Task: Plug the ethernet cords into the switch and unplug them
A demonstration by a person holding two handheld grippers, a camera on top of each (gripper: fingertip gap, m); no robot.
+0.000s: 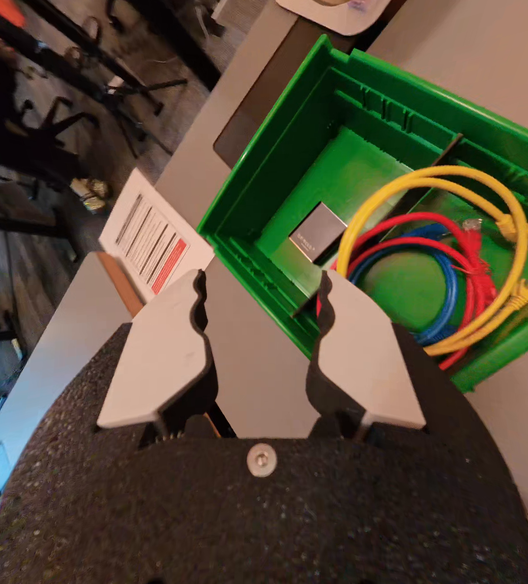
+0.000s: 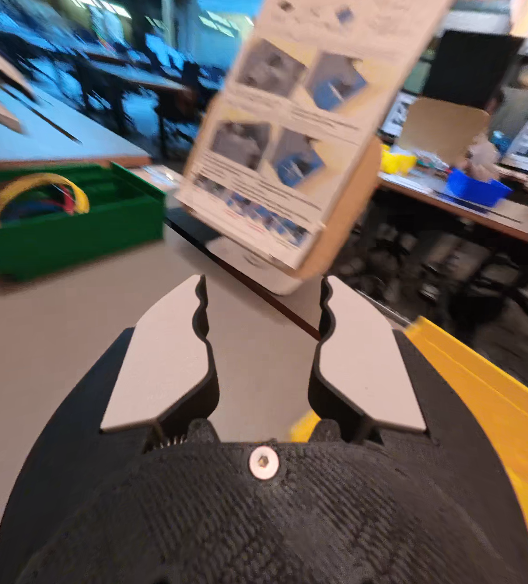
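Left gripper [image 1: 263,278]: jaws wide apart, nothing between them, held above the grey table [image 1: 256,363] just short of the green bin [image 1: 256,177]. Right gripper [image 2: 263,281]: jaws likewise wide, empty, over the same table, with a yellow bin [image 2: 493,410] close at its right. Inside the green bin, the small grey switch [image 1: 318,234] lies in one compartment; the yellow cord [image 1: 430,177], red cord [image 1: 414,218] and blue cord [image 1: 449,284] lie coiled beside it, unplugged. Beyond stands an instruction board [image 2: 288,126], blurred.
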